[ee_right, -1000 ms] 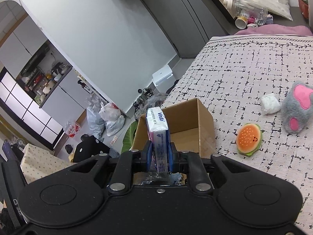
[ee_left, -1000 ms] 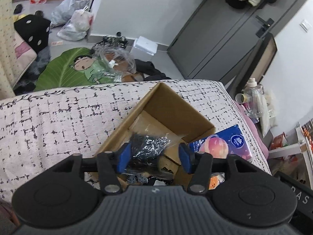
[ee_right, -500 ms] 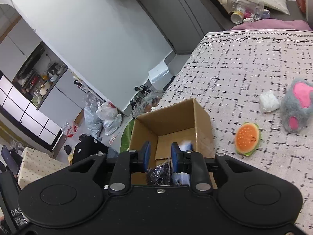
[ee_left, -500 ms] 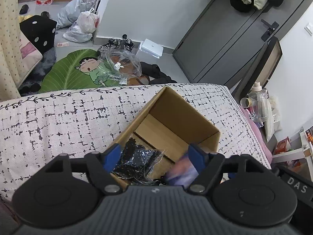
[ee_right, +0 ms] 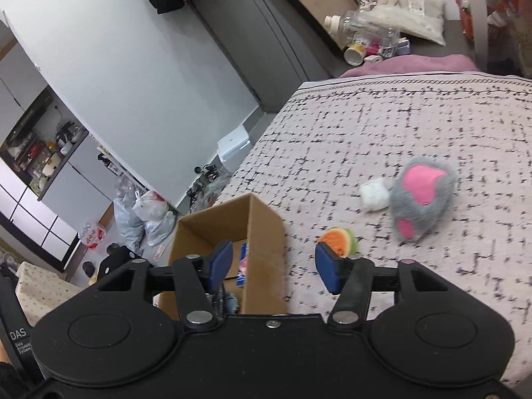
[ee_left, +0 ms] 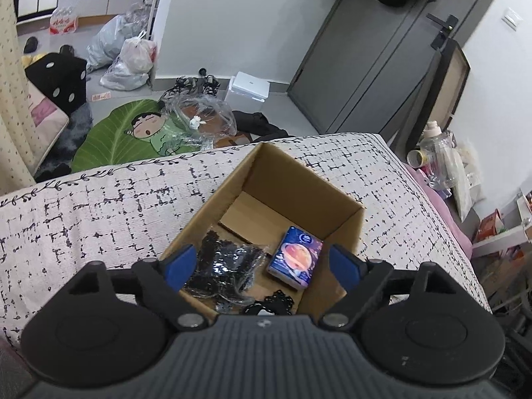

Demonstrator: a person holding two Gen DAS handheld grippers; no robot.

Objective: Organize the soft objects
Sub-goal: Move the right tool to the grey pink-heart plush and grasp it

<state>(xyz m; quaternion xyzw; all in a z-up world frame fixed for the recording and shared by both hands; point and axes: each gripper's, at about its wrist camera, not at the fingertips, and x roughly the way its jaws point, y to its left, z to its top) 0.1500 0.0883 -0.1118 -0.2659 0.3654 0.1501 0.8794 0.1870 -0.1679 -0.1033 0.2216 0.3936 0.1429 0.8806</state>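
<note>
Task judged approx. half done. Cardboard box [ee_left: 301, 179] is set on the patterned bedspread [ee_left: 99, 206], open top. Inside are seen: 1 blue tissue pack [ee_left: 295, 257] lying flat on the box floor, 1 black lacy item in clear wrap [ee_left: 224, 266], plus a bit more black lace [ee_left: 269, 304] at the near edge; cannot be told whether that is a separate piece. So 2 items counted as stowed, maybe 3.

Left outside, on the bedspread in the right wrist view: 1 burger-shaped plush [ee_right: 339, 240] just beside the box's right wall, 1 small white soft item [ee_right: 375, 194], 1 grey paw plush w/ pink pads [ee_right: 422, 199]. White item and paw plush are touching or nearly so; blur prevents a firm call. 3 items remaining, all well apart from the box interior.

Left gripper [ee_left: 262, 264] is held over the box, jaws wide and opening, nothing pressed betw. the pads; the wrapped lace and tissue pack lie below, not gripped. Right gripper [ee_right: 272, 264] is held above the box's right wall, jaws about half spread and opening, nothing held.

Next step judged: burger plush to be picked, being nearest the right gripper.
</note>
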